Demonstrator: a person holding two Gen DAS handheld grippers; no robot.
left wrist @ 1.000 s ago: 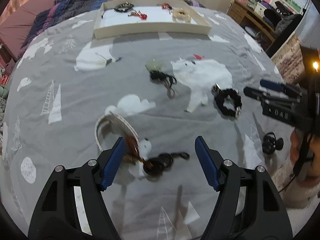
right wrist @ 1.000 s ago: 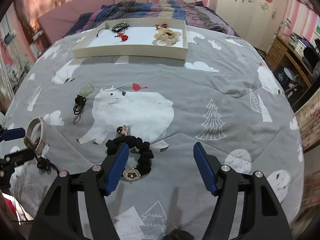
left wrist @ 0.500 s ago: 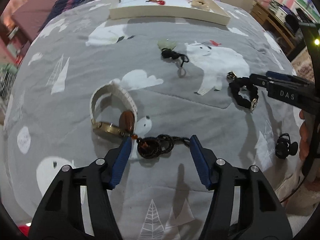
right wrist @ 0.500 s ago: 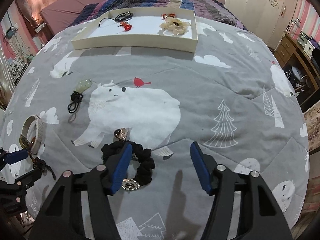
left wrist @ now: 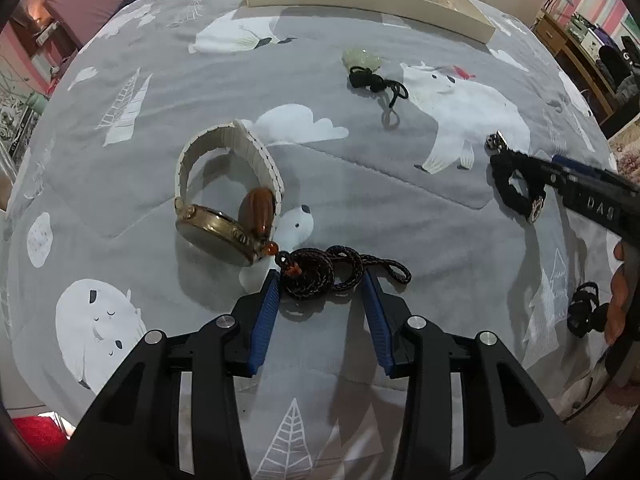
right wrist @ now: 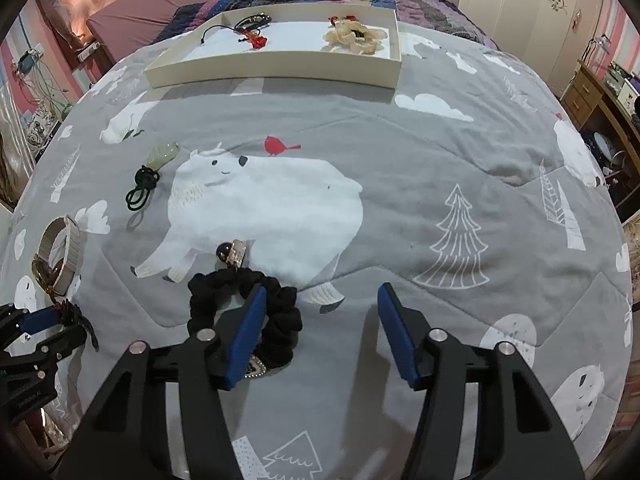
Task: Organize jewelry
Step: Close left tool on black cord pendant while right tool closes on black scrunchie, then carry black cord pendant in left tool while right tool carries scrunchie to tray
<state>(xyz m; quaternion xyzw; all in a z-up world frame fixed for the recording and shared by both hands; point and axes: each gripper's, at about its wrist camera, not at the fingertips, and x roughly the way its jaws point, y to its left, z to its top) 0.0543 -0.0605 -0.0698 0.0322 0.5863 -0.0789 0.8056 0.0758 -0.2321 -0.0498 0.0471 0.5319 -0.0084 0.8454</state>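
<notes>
My left gripper (left wrist: 320, 280) is open, its blue fingers on either side of a coiled dark cord necklace (left wrist: 320, 270) with an amber pendant (left wrist: 258, 210) lying on the grey bedspread. A gold watch with a cream strap (left wrist: 224, 200) lies against the pendant. My right gripper (right wrist: 320, 304) is open; its left finger sits over a black scrunchie (right wrist: 240, 292) with a rhinestone charm. The scrunchie also shows in the left wrist view (left wrist: 516, 184). A cream tray (right wrist: 276, 66) at the far side holds several pieces.
A jade pendant on a black cord (left wrist: 368, 72) lies mid-bed, also in the right wrist view (right wrist: 150, 172). A small black hair tie (left wrist: 584, 312) lies near the bed's right edge. A wooden dresser (right wrist: 592, 92) stands to the right of the bed.
My left gripper has moved forward and down until its fingers bracket the dark cord necklace, and the fingers have narrowed. My right gripper has moved closer over the black scrunchie.
</notes>
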